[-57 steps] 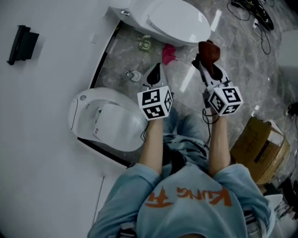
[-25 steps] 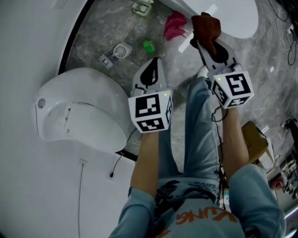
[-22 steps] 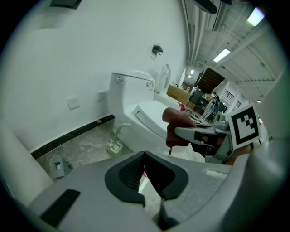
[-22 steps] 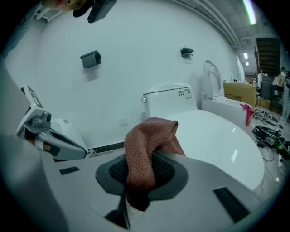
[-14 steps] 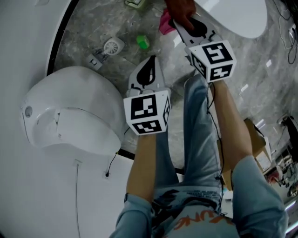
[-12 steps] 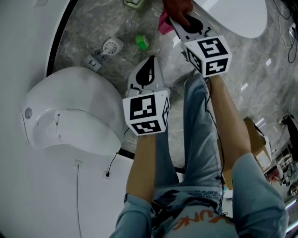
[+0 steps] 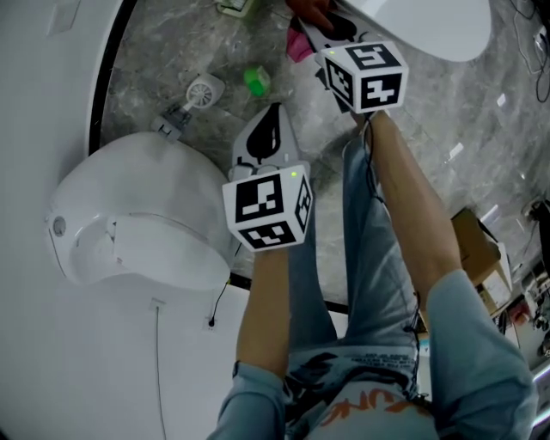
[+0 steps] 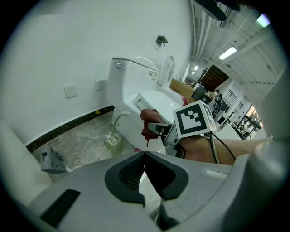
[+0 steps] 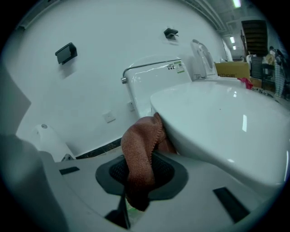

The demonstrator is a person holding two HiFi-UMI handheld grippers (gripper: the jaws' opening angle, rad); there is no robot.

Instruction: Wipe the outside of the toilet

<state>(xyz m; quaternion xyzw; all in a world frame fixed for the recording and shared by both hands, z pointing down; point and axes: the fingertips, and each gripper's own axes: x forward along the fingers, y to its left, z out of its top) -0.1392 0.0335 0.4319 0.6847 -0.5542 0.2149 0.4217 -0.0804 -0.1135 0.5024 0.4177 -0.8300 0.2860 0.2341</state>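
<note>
My right gripper (image 7: 316, 19) is shut on a brown-red cloth (image 9: 139, 152) and holds it against the underside of the white toilet bowl (image 9: 217, 122), just in front of the tank (image 9: 158, 74). In the head view the cloth (image 7: 308, 7) sits at the top edge beside the bowl (image 7: 430, 21). From the left gripper view the right gripper (image 8: 159, 129) and cloth (image 8: 147, 118) show low against the toilet (image 8: 136, 95). My left gripper (image 7: 271, 125) hangs shut and holds nothing above the floor, apart from the toilet; its jaws (image 8: 144, 177) stand together.
A second white toilet (image 7: 129, 223) lies at the left by the wall. On the marble floor are a pink rag (image 7: 296, 43), a green object (image 7: 255, 82) and a white round fitting (image 7: 199, 90). A cardboard box (image 7: 477, 249) stands at the right. The person's legs are below.
My right gripper has carried the cloth leftward and further up the picture along the bowl's side. The left gripper has stayed about where it was.
</note>
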